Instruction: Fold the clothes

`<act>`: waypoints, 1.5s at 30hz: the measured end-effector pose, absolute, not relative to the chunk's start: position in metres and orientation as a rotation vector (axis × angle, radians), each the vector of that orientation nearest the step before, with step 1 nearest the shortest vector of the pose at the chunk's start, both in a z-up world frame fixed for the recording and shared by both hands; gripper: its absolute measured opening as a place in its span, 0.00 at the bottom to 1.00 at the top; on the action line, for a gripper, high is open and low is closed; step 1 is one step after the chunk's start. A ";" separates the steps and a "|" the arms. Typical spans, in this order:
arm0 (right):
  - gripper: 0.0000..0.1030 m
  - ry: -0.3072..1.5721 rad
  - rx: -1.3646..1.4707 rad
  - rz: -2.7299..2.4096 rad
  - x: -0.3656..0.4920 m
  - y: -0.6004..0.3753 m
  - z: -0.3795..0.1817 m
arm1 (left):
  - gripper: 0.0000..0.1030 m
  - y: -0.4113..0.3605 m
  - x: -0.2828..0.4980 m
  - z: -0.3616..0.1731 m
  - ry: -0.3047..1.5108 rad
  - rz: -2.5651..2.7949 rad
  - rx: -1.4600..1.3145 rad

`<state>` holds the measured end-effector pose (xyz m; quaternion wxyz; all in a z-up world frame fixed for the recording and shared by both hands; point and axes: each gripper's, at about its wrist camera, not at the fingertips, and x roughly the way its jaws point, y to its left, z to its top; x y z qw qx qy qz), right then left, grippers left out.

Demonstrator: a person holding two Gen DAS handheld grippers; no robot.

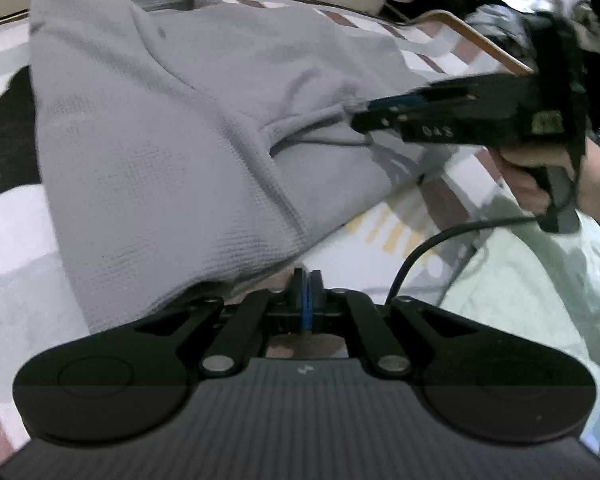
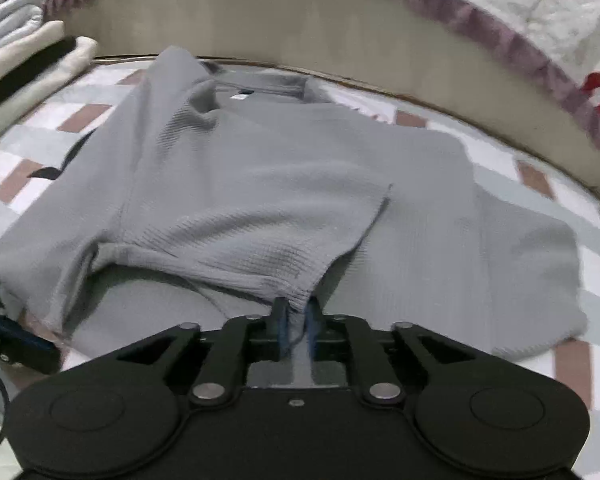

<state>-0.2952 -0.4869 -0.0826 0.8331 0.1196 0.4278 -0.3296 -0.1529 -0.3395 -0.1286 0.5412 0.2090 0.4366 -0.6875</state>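
Note:
A grey waffle-knit shirt (image 2: pixel 236 184) lies spread on the patterned bedsheet (image 2: pixel 500 152), collar at the far side, one part folded over its middle. In the right wrist view my right gripper (image 2: pixel 296 310) has the folded part's hem between its fingers, which stand a little apart, so the pads do not clamp it. The left wrist view shows that gripper (image 1: pixel 358 114) at the shirt's (image 1: pixel 172 128) right edge, held by a hand (image 1: pixel 532 172). My left gripper (image 1: pixel 308 280) is shut with its blue pads together and empty, just off the shirt's near edge. It also shows low on the left (image 2: pixel 48 354).
A beige headboard (image 2: pixel 300 28) curves behind the bed. Folded clothes (image 2: pixel 24 64) are stacked at the far left. A pile of loose garments (image 1: pixel 560 4) sits at the upper right, and a pale green garment (image 1: pixel 532 280) lies near the right hand. A black cable (image 1: pixel 432 240) trails over the sheet.

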 end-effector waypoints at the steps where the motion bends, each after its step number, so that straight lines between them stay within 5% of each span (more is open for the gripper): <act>1: 0.34 0.892 0.260 -0.714 -0.297 -0.485 -0.081 | 0.08 -0.339 -0.154 -0.122 1.016 -1.642 0.503; 7: 0.34 0.689 0.448 -0.734 -0.312 -0.480 -0.056 | 0.45 -0.325 -0.132 -0.081 0.855 -1.677 0.341; 14: 0.34 0.610 0.498 -0.445 -0.279 -0.452 -0.050 | 0.36 -0.334 -0.101 -0.119 1.003 -1.413 0.432; 36: 0.26 0.803 0.361 -0.394 -0.257 -0.416 -0.088 | 0.40 -0.319 -0.120 -0.114 0.895 -1.404 0.591; 45: 0.39 0.702 0.465 -0.578 -0.329 -0.438 -0.055 | 0.41 -0.334 -0.155 -0.055 0.796 -1.547 0.408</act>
